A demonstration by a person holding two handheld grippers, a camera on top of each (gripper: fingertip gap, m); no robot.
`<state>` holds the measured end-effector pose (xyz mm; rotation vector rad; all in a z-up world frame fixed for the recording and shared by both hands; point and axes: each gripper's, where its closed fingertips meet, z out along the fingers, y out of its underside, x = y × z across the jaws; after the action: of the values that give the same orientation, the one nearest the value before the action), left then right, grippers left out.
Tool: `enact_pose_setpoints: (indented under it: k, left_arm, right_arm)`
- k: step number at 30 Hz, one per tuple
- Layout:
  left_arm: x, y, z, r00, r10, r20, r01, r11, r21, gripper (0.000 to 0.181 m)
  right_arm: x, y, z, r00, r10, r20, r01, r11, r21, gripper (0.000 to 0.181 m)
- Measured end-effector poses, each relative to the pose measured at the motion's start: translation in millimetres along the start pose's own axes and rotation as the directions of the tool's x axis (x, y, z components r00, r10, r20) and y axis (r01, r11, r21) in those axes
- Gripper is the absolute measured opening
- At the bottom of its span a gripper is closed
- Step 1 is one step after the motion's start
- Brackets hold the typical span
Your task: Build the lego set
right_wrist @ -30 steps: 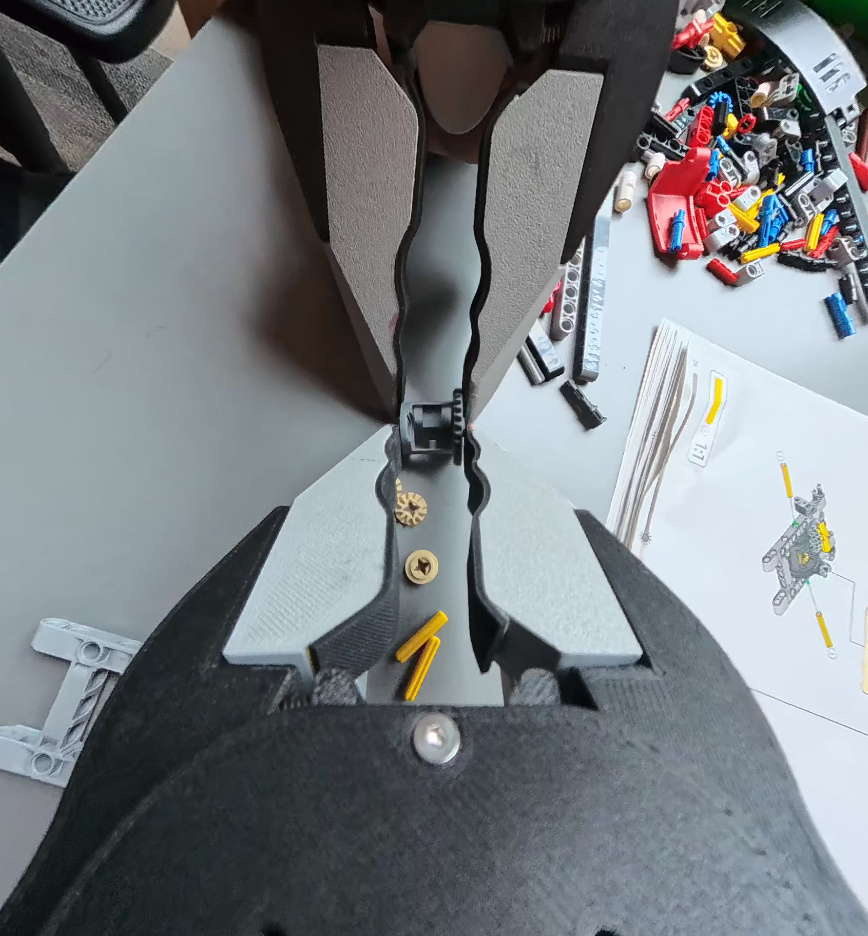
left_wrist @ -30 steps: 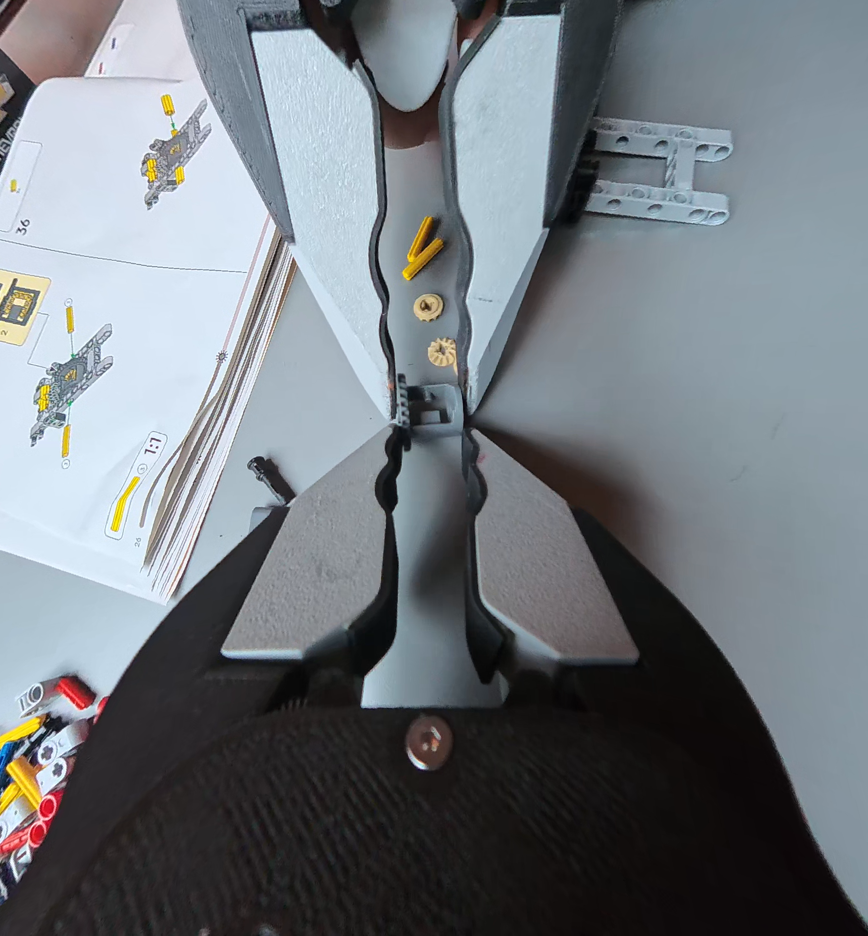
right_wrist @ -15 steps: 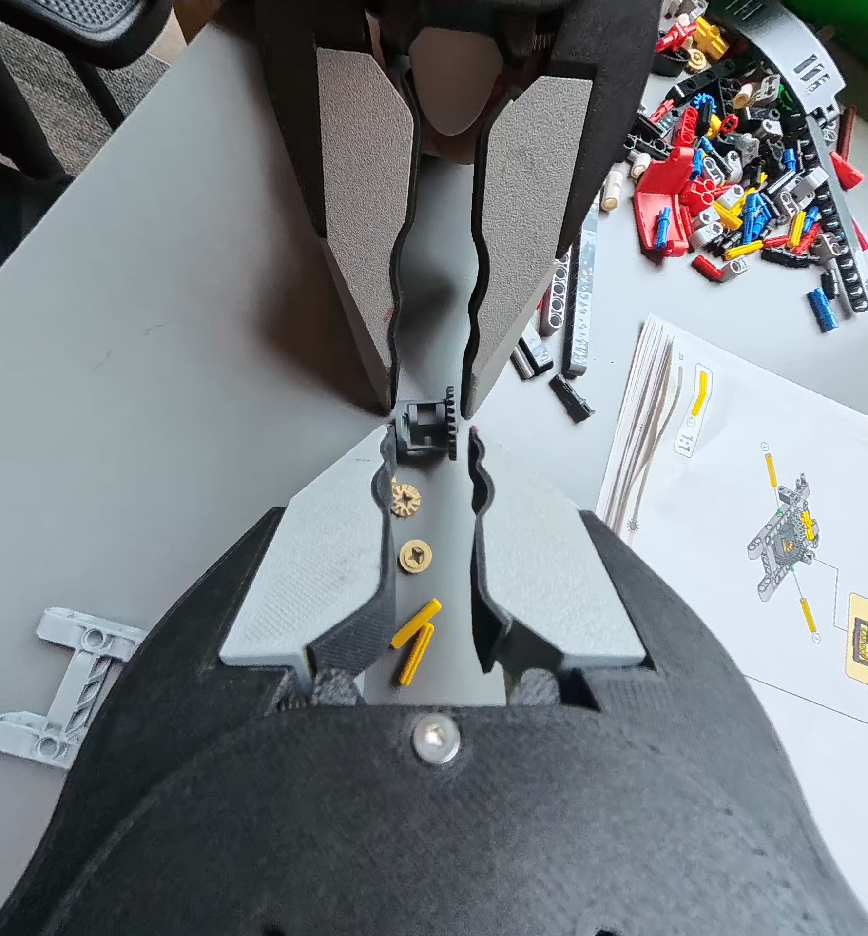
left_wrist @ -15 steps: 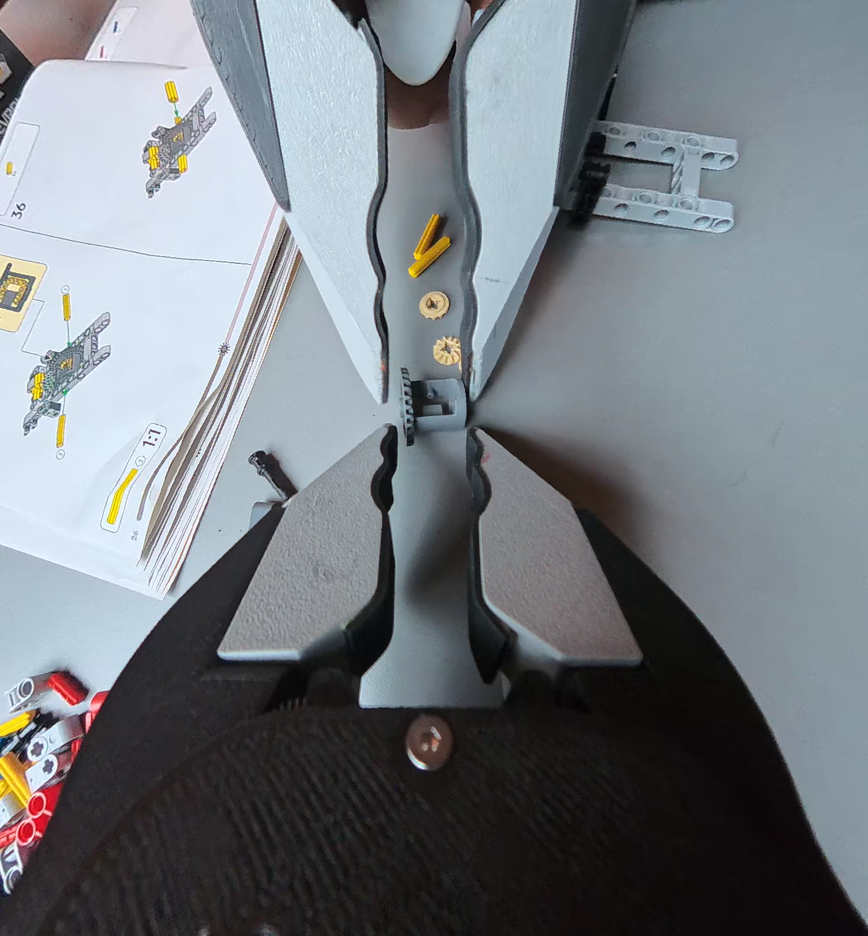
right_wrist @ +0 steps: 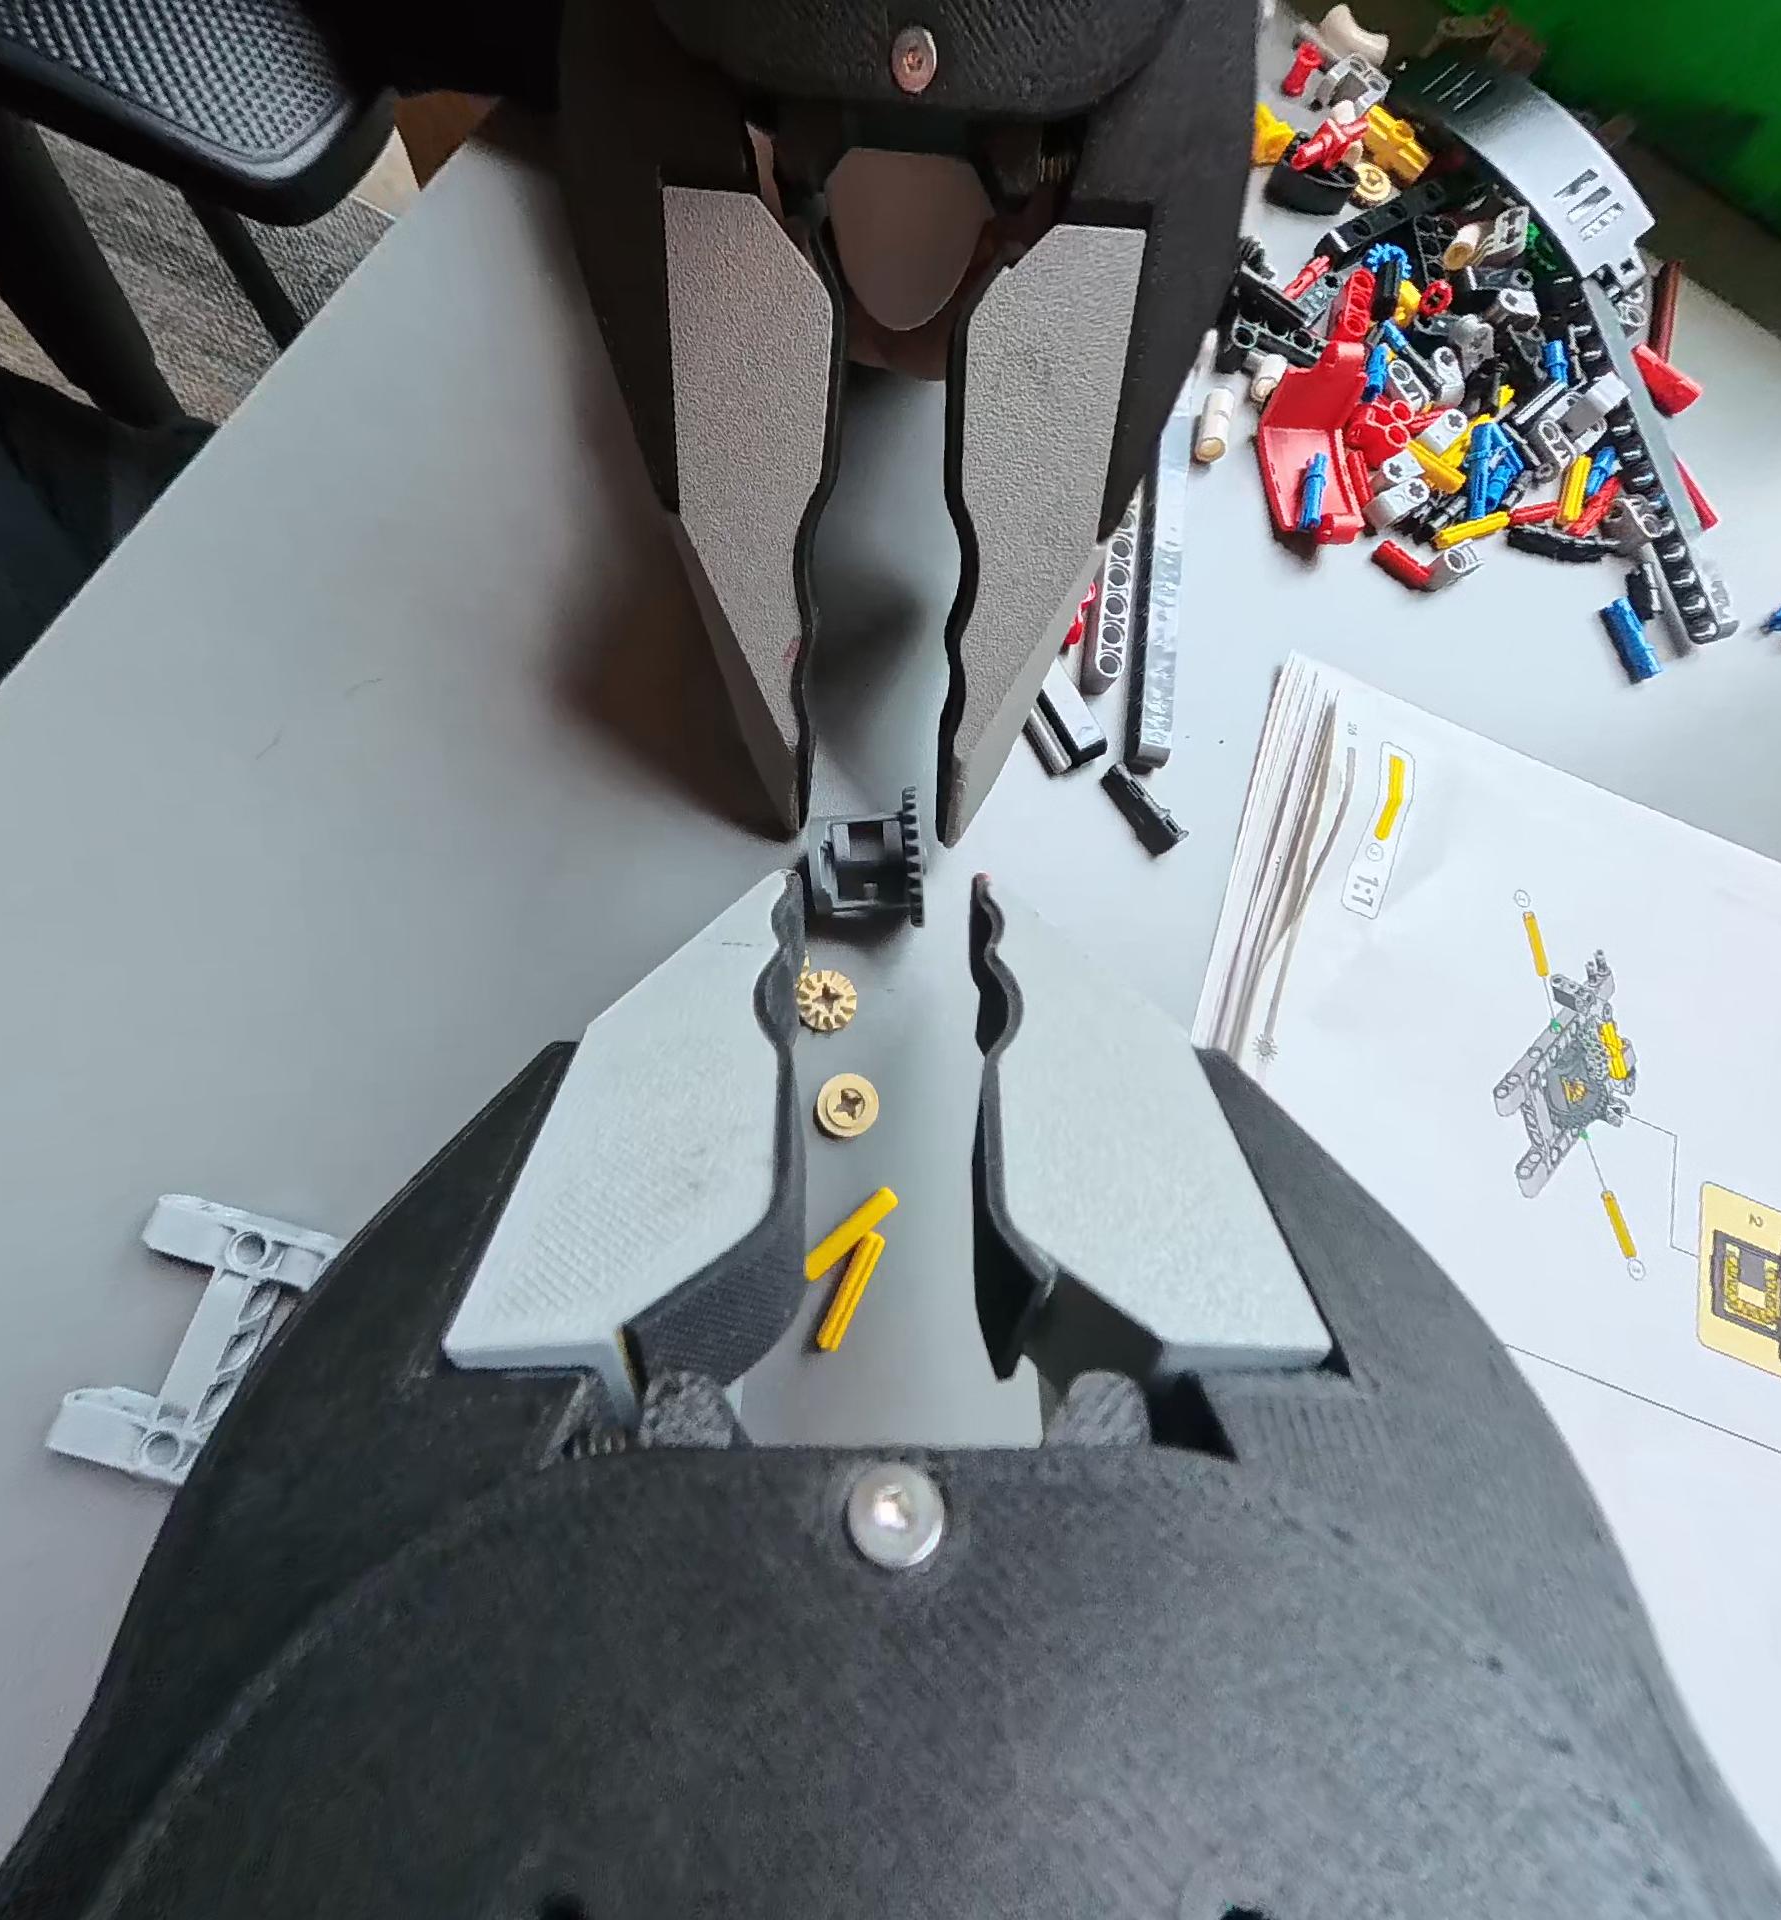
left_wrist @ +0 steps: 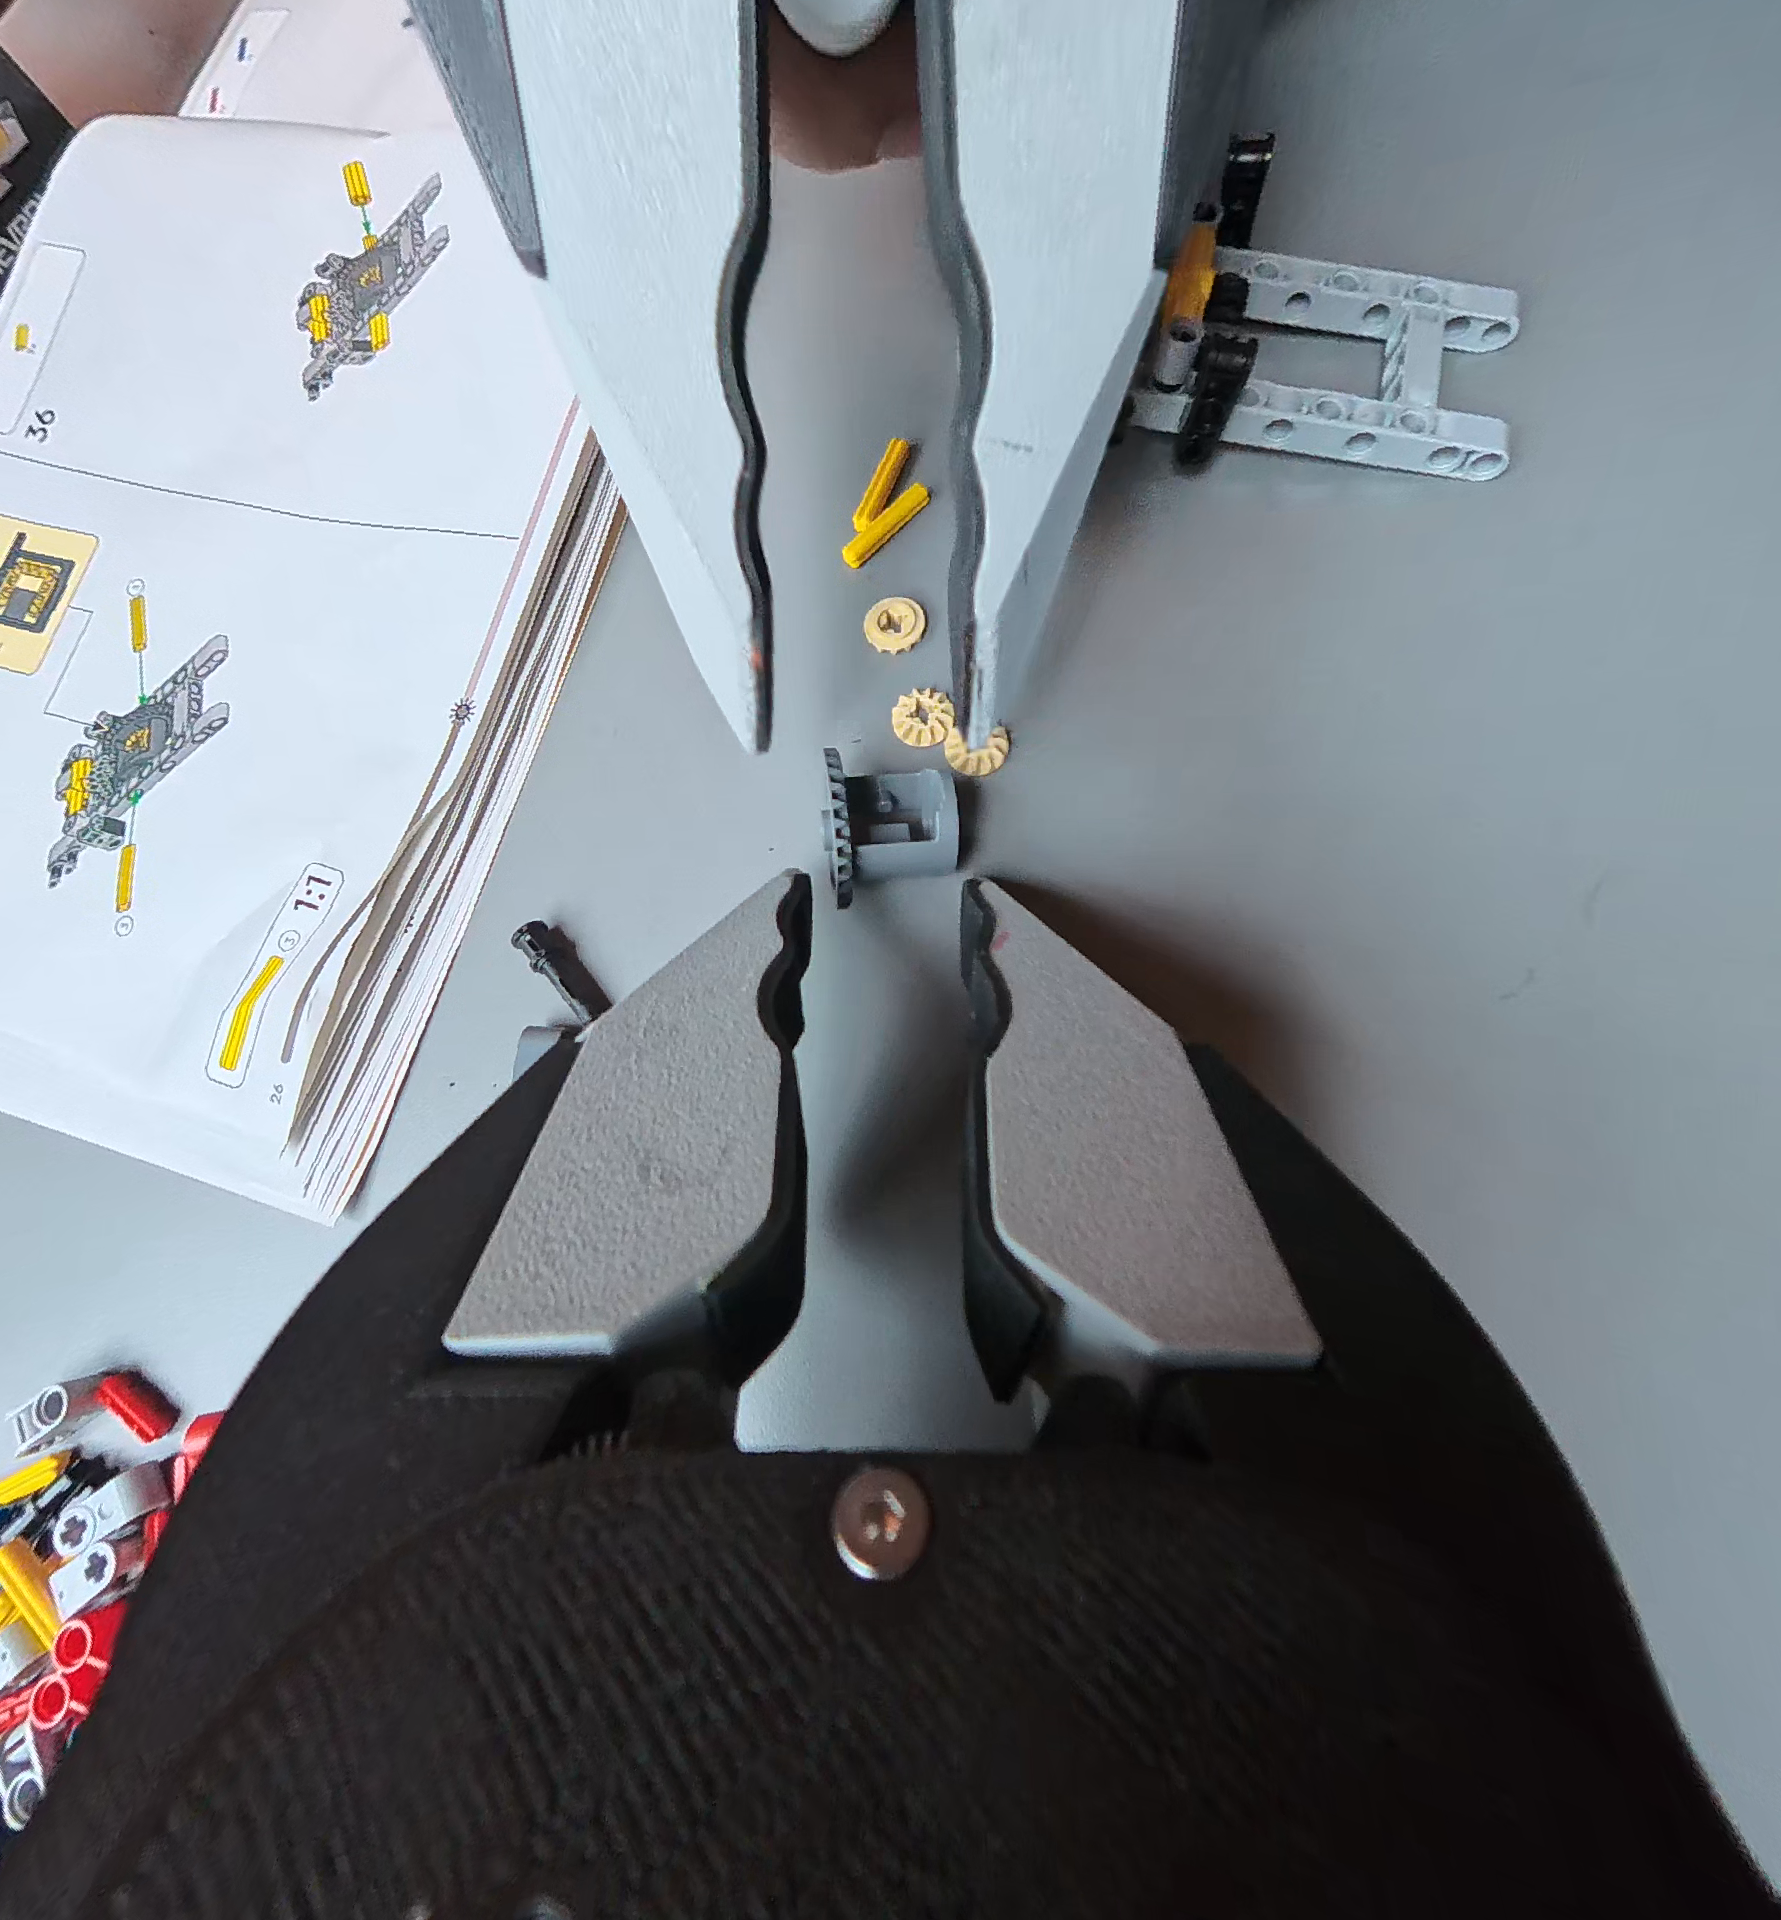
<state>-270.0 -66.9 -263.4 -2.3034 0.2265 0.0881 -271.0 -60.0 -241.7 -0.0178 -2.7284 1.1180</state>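
Observation:
A small grey gear housing with a black toothed wheel lies on the grey table between the two grippers; it also shows in the right wrist view. My left gripper is open and empty, its tips just short of the piece. My right gripper is open and empty, facing it from the other side. The right gripper's fingers show in the left wrist view. Tan gears and two yellow axles lie between the right gripper's fingers.
An open instruction booklet lies to one side. A light grey frame assembly lies on the other. A pile of loose coloured parts, grey beams and a black pin lie nearby. Both grippers' tips are close together, under 4 cm apart. My left tips are roughly 5 centimeters from the black pin. It is also in sight in the right wrist view.
Both grippers stood tip to tip around the gear housing a second ago. Both have opened wider and drawn back, and the piece now lies free between them.

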Motion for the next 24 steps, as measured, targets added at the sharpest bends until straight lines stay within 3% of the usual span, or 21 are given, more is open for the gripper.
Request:
enact_pose_setpoints:
  k: [12, 17, 24]
  left_arm:
    - [-0.2, 0.0, -0.3, 1.000, -0.002, 0.002, 0.002, 1.000, 0.001, 0.029]
    - [0.1, 0.1, -0.6, 1.000, -0.002, 0.001, 0.002, 1.000, 0.001, 0.029]
    - [0.0, 0.2, -0.5, 1.000, -0.004, 0.001, 0.004, 1.000, 0.001, 0.029]
  right_arm:
    - [21.7, 6.6, -36.0, 0.990, 0.117, -0.079, -0.106, 0.986, 0.131, 0.026]
    - [25.5, 19.5, -49.3, 0.967, 0.233, -0.101, -0.205, 0.950, 0.234, 0.024]
    - [36.9, 43.6, -48.5, 0.938, 0.285, -0.198, -0.233, 0.940, 0.251, 0.019]
